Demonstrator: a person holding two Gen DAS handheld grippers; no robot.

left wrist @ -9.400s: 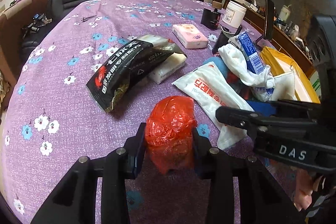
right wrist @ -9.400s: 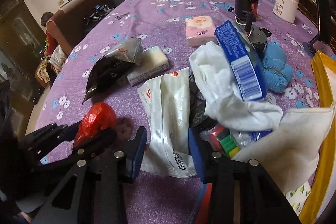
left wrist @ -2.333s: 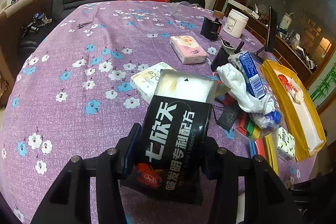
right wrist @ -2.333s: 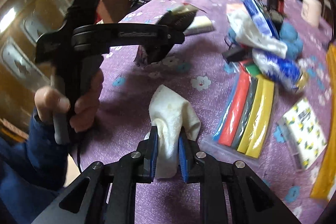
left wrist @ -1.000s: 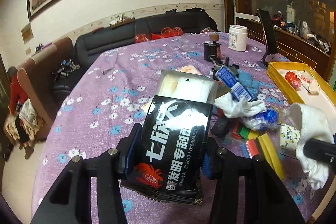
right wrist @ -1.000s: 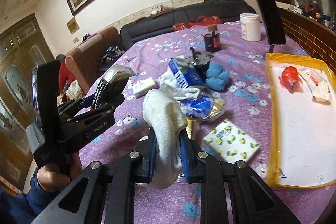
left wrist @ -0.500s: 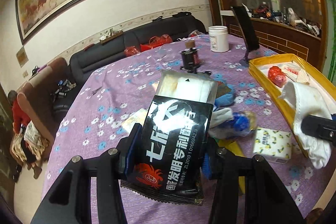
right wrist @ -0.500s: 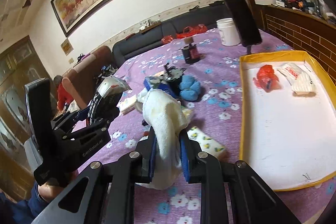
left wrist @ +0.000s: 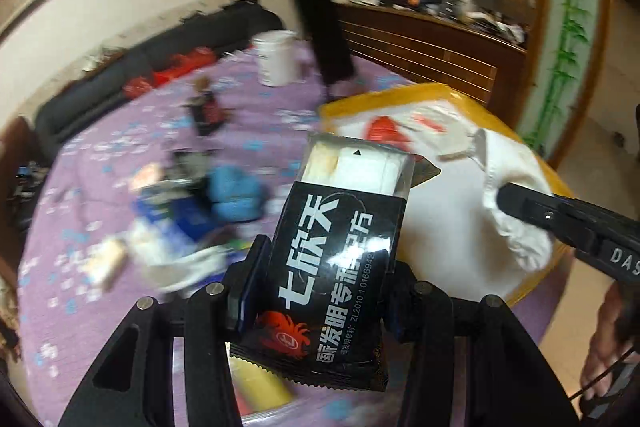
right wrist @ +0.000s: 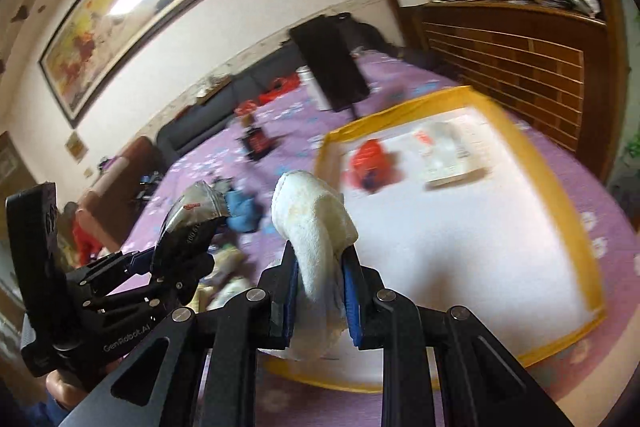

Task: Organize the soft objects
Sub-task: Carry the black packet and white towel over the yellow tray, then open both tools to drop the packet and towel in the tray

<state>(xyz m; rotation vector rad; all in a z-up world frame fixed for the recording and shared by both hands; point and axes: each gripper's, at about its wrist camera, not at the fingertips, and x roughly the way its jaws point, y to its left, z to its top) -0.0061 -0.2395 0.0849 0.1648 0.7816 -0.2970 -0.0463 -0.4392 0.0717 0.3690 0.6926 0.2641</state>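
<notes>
Risk on both sides: left gripper (left wrist: 320,291) pinching black pack (left wrist: 336,267), right gripper (right wrist: 322,291) clamped on white cloth (right wrist: 316,227), both above tray (right wrist: 560,195) at table's edge. Loose cloth end could snag the rim; glossy pack could slip, landing outside.

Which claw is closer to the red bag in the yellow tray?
Right. The right claw, holding the white cloth, is at the tray by the red bag; the left claw hangs farther back.
</notes>
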